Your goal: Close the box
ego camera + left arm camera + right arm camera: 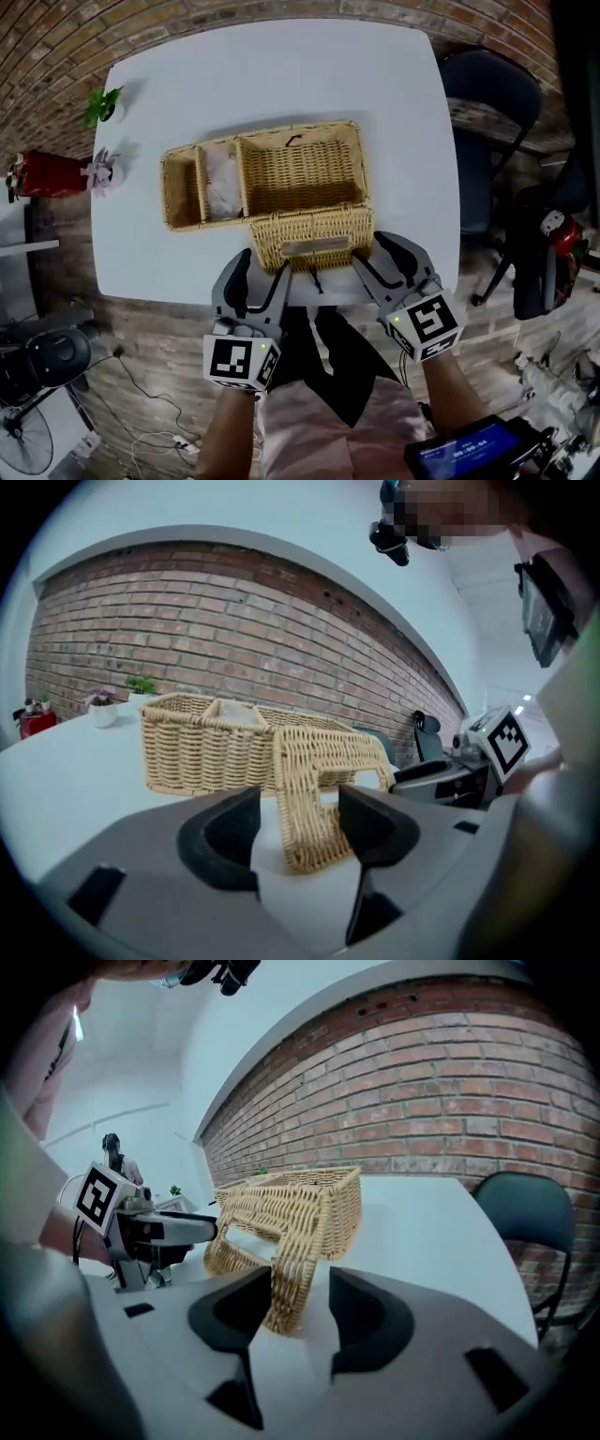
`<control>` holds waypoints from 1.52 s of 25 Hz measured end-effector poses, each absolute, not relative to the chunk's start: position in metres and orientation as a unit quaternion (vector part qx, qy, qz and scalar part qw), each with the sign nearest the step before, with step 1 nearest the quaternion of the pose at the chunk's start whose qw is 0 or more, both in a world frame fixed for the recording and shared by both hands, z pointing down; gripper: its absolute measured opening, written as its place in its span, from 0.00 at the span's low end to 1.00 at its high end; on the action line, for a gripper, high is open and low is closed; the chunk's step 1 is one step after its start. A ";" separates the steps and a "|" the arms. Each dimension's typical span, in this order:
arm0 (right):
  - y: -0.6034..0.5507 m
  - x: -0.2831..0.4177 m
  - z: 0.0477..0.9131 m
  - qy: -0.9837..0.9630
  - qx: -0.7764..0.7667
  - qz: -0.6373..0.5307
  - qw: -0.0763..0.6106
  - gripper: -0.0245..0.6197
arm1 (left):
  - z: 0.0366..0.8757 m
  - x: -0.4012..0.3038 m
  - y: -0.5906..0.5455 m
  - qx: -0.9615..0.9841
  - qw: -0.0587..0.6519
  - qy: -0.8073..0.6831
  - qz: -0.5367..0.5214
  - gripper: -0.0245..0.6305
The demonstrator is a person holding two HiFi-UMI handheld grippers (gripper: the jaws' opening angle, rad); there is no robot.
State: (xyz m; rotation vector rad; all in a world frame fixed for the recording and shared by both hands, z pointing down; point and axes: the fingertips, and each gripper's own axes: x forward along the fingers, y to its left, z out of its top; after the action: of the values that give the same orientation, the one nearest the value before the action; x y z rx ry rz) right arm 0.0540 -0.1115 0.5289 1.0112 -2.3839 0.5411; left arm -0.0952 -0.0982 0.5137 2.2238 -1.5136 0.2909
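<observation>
A wicker box [302, 171] with three compartments stands open on the white table [281, 75]. Its wicker lid [312, 239] hangs out from the box's near side, reaching the table's front edge. My left gripper [260, 272] is at the lid's left corner and my right gripper [380, 255] at its right corner. In the left gripper view the lid's corner [319, 808] sits between open jaws, with a gap on its left side. In the right gripper view the lid's other corner [286, 1279] lies between open jaws, with a gap on its right side.
Something white [223, 183] lies in the box's middle compartment. Two small potted plants [103, 105] [101, 171] stand at the table's left edge. A dark chair [487, 103] is at the right of the table, and a fan [23, 436] and cables are on the floor.
</observation>
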 end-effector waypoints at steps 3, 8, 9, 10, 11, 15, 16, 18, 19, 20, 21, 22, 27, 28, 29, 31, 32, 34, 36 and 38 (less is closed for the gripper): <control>-0.113 0.053 0.532 -0.873 0.373 0.209 0.234 0.35 | 0.521 -0.094 -0.098 0.806 0.224 -0.536 0.113 0.43; -0.108 0.049 0.535 -0.877 0.358 0.220 0.232 0.33 | 0.524 -0.084 -0.096 0.822 0.225 -0.509 0.124 0.44; -0.108 0.049 0.534 -0.879 0.356 0.218 0.233 0.32 | 0.525 -0.084 -0.096 0.822 0.229 -0.507 0.122 0.44; -0.107 0.048 0.532 -0.880 0.354 0.217 0.231 0.30 | 0.525 -0.084 -0.096 0.822 0.235 -0.505 0.119 0.44; -0.106 0.048 0.530 -0.881 0.353 0.218 0.227 0.26 | 0.524 -0.085 -0.095 0.822 0.240 -0.503 0.117 0.44; -0.098 0.050 0.523 -0.884 0.340 0.236 0.219 0.27 | 0.519 -0.084 -0.089 0.822 0.254 -0.497 0.112 0.44; -0.097 0.050 0.521 -0.886 0.334 0.237 0.219 0.27 | 0.517 -0.083 -0.087 0.822 0.254 -0.496 0.113 0.44; -0.094 0.050 0.515 -0.889 0.322 0.244 0.216 0.29 | 0.511 -0.082 -0.085 0.825 0.253 -0.493 0.114 0.44; -0.093 0.051 0.512 -0.889 0.317 0.251 0.213 0.29 | 0.508 -0.082 -0.084 0.826 0.252 -0.491 0.115 0.45; -0.092 0.051 0.509 -0.890 0.313 0.259 0.209 0.30 | 0.506 -0.082 -0.082 0.827 0.252 -0.489 0.116 0.45; -0.091 0.051 0.506 -0.890 0.308 0.268 0.204 0.30 | 0.503 -0.082 -0.081 0.828 0.252 -0.487 0.117 0.45; -0.090 0.051 0.503 -0.890 0.303 0.278 0.198 0.30 | 0.500 -0.082 -0.080 0.829 0.253 -0.485 0.116 0.45; -0.089 0.052 0.490 -0.882 0.286 0.333 0.171 0.30 | 0.488 -0.083 -0.078 0.830 0.257 -0.482 0.108 0.47; -0.089 0.053 0.489 -0.879 0.284 0.343 0.167 0.29 | 0.485 -0.083 -0.077 0.832 0.254 -0.482 0.108 0.47; -0.089 0.054 0.488 -0.876 0.284 0.354 0.163 0.29 | 0.481 -0.083 -0.076 0.834 0.246 -0.482 0.109 0.48; -0.091 0.056 0.486 -0.869 0.285 0.375 0.153 0.27 | 0.471 -0.083 -0.073 0.842 0.223 -0.479 0.112 0.49; -0.092 0.056 0.485 -0.865 0.286 0.386 0.147 0.26 | 0.464 -0.084 -0.072 0.847 0.210 -0.476 0.112 0.50; -0.094 0.056 0.481 -0.858 0.284 0.406 0.135 0.25 | 0.452 -0.087 -0.067 0.855 0.184 -0.471 0.115 0.51; -0.095 0.057 0.475 -0.850 0.280 0.430 0.121 0.26 | 0.442 -0.090 -0.062 0.860 0.157 -0.469 0.125 0.53; -0.098 0.058 0.466 -0.838 0.274 0.462 0.100 0.26 | 0.435 -0.094 -0.056 0.860 0.133 -0.474 0.135 0.53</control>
State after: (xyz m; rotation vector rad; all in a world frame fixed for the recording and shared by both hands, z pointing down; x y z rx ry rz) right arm 0.0580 -0.0981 0.4656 0.8094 -2.4766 1.3649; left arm -0.0938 -0.0559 0.4350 2.4943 -1.3751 0.3925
